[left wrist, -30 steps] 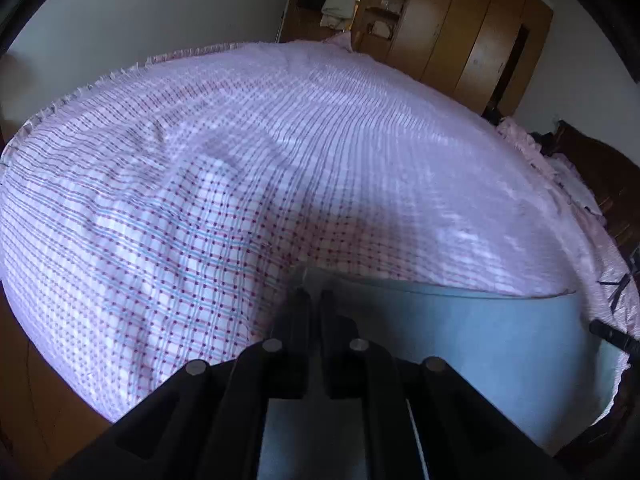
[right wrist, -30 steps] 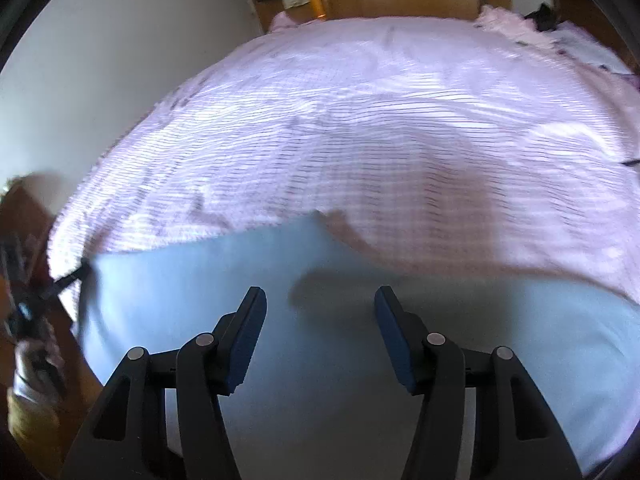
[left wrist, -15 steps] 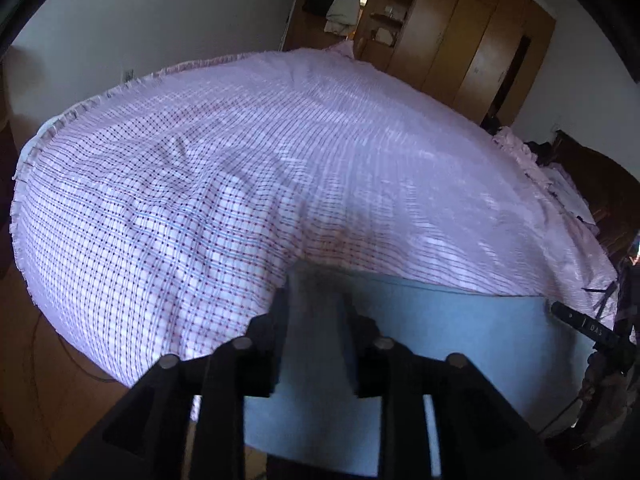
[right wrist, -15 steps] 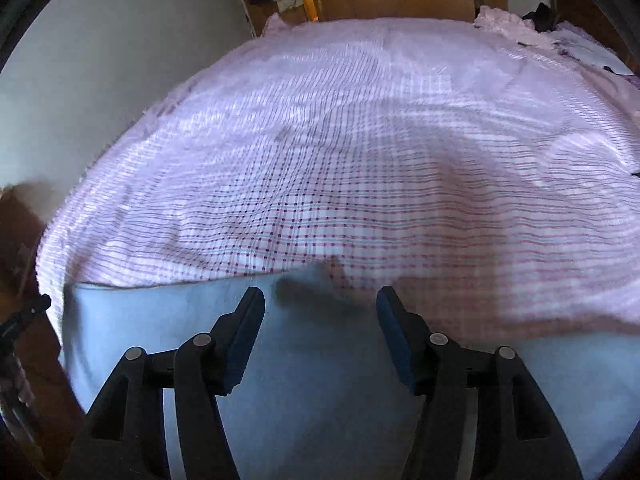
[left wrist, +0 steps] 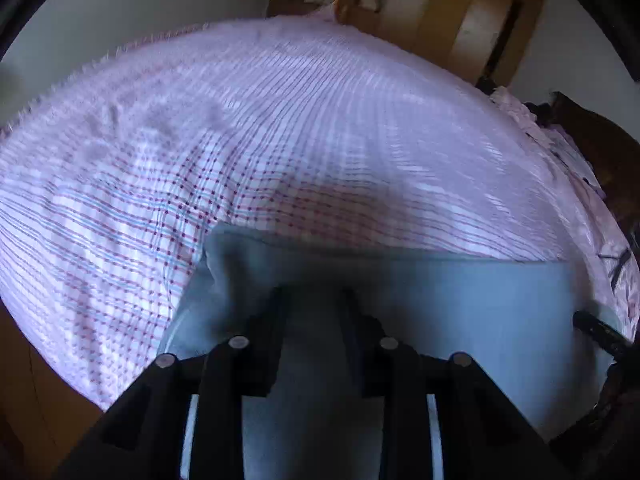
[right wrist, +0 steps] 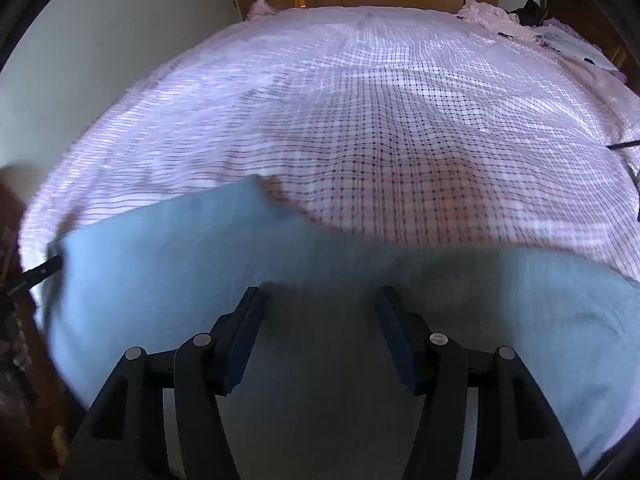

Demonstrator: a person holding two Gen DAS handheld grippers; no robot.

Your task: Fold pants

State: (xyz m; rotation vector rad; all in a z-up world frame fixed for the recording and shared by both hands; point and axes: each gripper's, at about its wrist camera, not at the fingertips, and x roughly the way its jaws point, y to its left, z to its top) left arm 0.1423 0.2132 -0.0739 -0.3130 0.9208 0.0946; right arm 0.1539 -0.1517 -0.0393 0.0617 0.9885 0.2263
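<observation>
The light blue pants [left wrist: 460, 304] lie flat near the front edge of the bed, also in the right wrist view [right wrist: 168, 256]. My left gripper [left wrist: 312, 292] is open right above the cloth, with a raised fold of fabric [left wrist: 228, 256] just left of its fingers. My right gripper [right wrist: 318, 294] is open and empty over the pants. The other gripper's tip shows at the right edge of the left wrist view [left wrist: 600, 334] and at the left edge of the right wrist view [right wrist: 36, 274].
The bed's pink checked sheet [left wrist: 280, 128] spreads wide beyond the pants, also in the right wrist view [right wrist: 400, 112]. Wooden wardrobes [left wrist: 448, 12] stand behind the bed. Crumpled clothes [right wrist: 492, 16] lie at the far right. The wooden floor [left wrist: 24, 392] drops off at front left.
My left gripper was shut on the pants' edge a second ago and has opened, letting the cloth go. Both views are blurred from motion; the right gripper stays open.
</observation>
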